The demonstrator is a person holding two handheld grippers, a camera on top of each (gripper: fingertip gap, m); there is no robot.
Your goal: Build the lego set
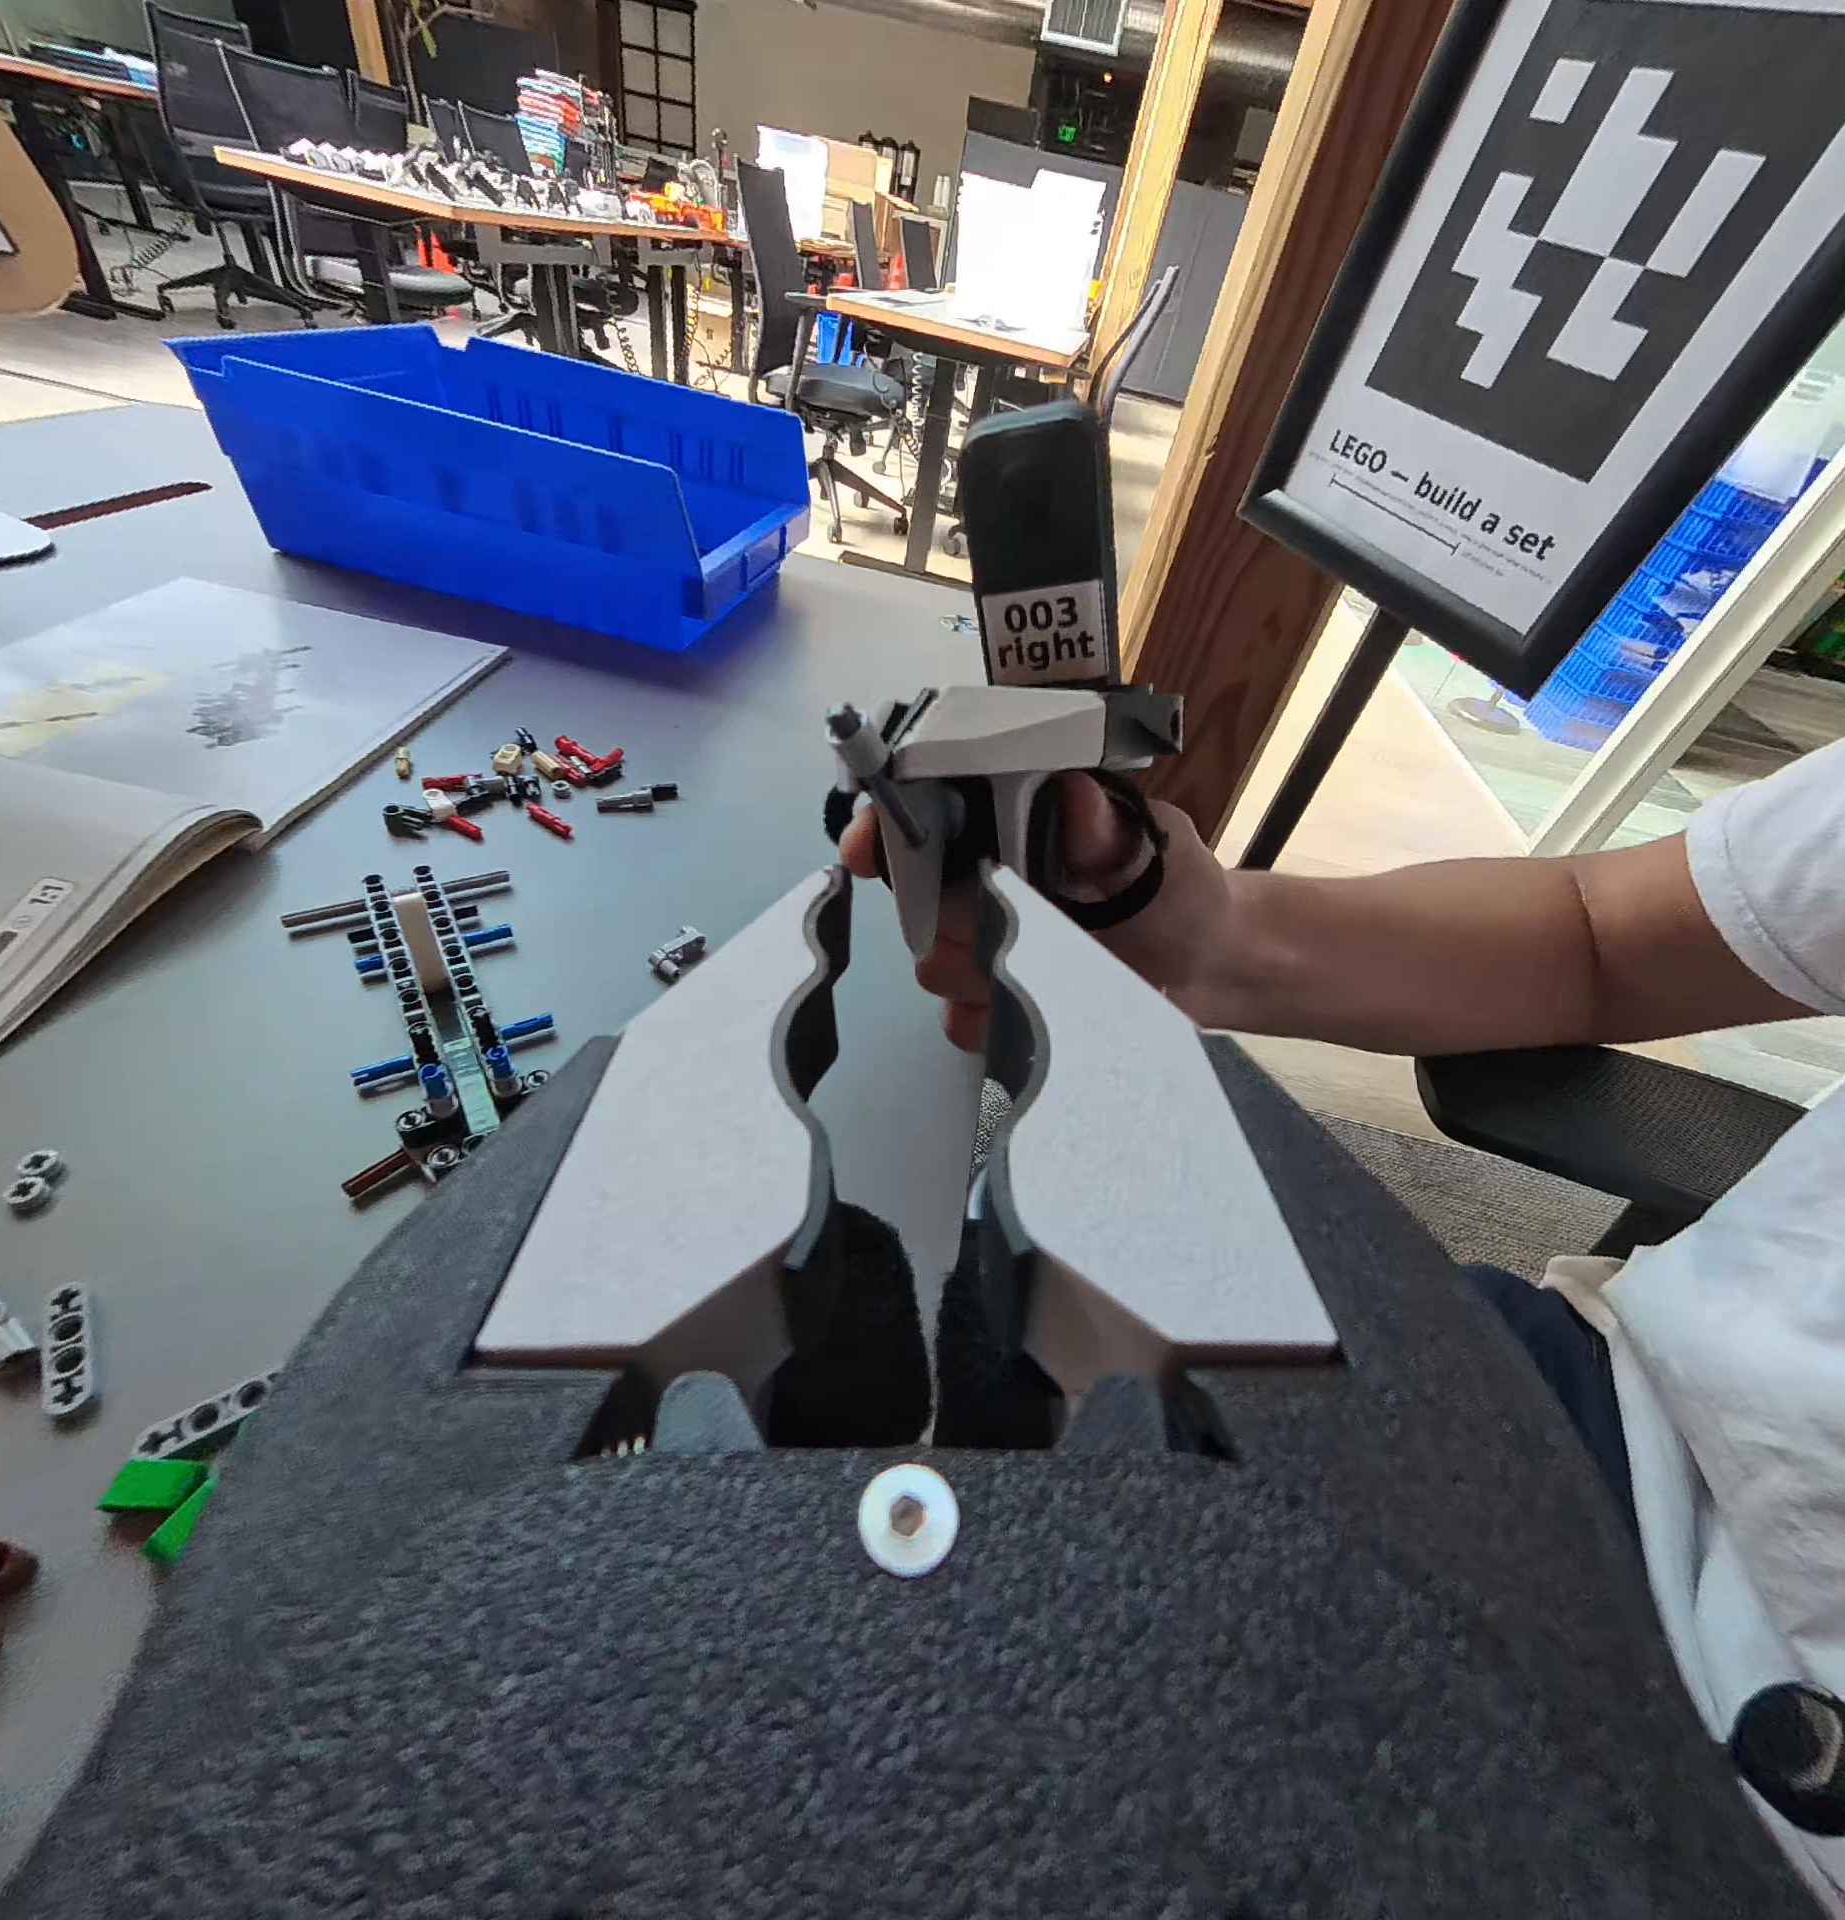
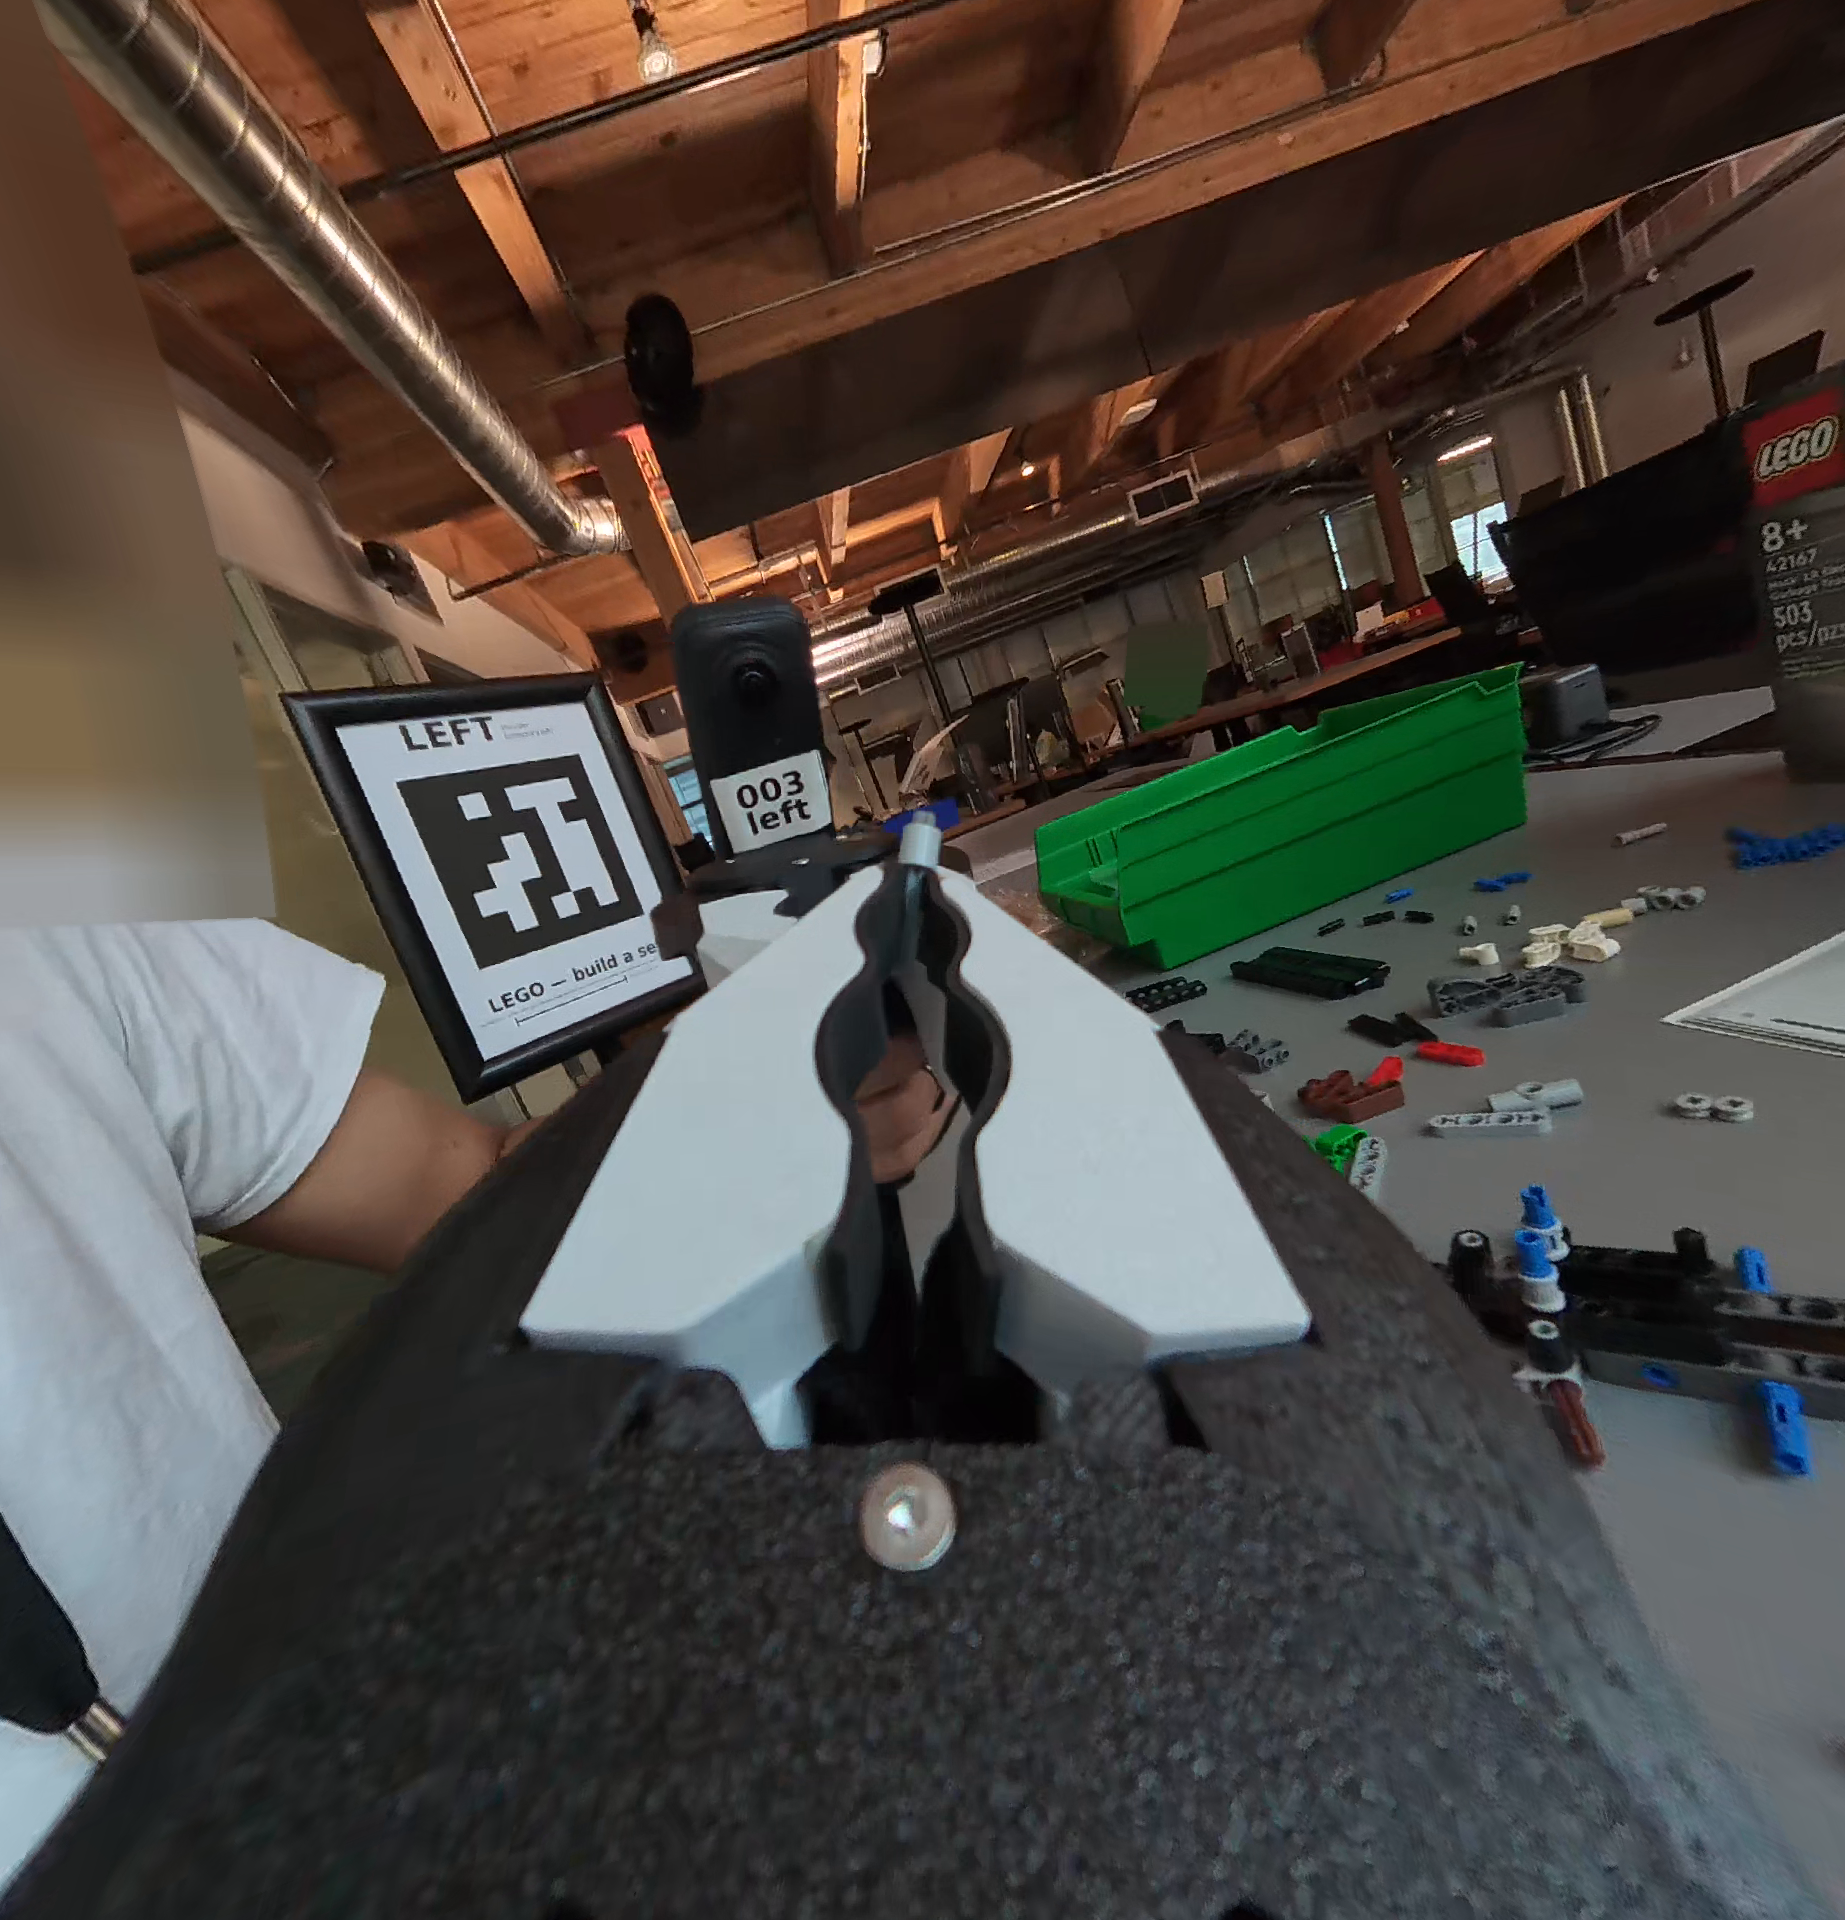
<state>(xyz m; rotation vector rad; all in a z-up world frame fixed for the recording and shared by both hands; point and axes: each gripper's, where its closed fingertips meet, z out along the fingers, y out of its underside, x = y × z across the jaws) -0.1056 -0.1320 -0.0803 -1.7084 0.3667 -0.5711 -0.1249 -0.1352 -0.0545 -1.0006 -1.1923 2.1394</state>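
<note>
Right gripper [image 2: 913,883] clamped on a dark axle [image 2: 910,914] with grey sleeve poking past the tips, left gripper [image 1: 913,904] slightly parted, holding nothing, chassis [image 1: 435,997] off its left jaw

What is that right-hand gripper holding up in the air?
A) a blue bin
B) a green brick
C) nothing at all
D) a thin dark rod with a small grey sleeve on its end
D: the right gripper is shut on a thin dark rod tipped with a grey sleeve, held up off the table, while the blue bin sits on the table.
</note>
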